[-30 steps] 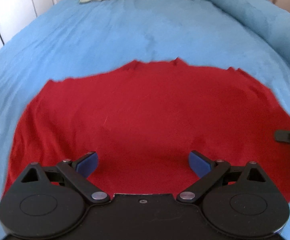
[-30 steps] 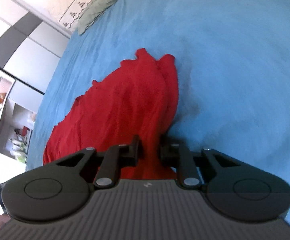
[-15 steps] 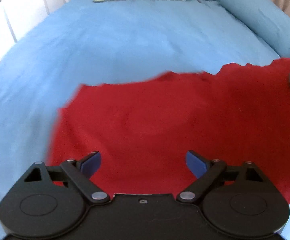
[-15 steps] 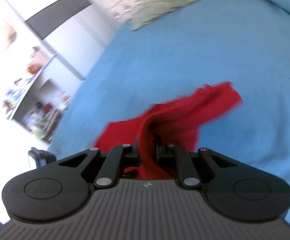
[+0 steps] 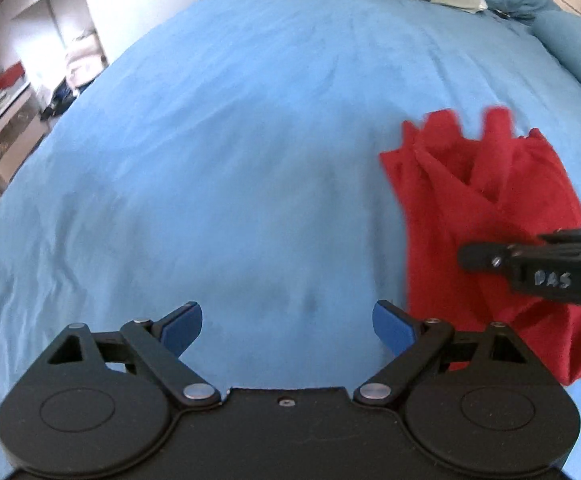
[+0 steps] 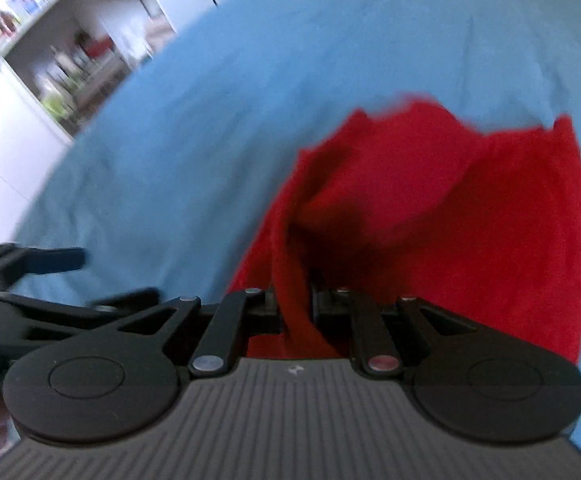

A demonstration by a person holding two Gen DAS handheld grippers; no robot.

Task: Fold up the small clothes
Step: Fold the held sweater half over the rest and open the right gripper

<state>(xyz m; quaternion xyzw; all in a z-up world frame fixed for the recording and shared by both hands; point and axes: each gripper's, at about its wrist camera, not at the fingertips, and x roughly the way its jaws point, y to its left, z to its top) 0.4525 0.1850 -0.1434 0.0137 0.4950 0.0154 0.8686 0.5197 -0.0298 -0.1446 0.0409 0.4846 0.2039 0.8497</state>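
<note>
Red garment (image 6: 470,216) pinched, right gripper (image 6: 294,304) opening | left gripper (image 5: 286,324) spread, pitched down

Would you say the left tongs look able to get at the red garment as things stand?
Probably yes. The left tongs stand open and empty over bare blue bedspread, with the red garment just to their right. Only the right tongs, shut on the cloth with jaws opening slightly, crowd that side.

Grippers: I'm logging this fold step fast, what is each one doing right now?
Left gripper: open, nothing between its blue pads, above the blue bedcover.
Right gripper: jaws opening slightly, red garment pinched between them.
</note>
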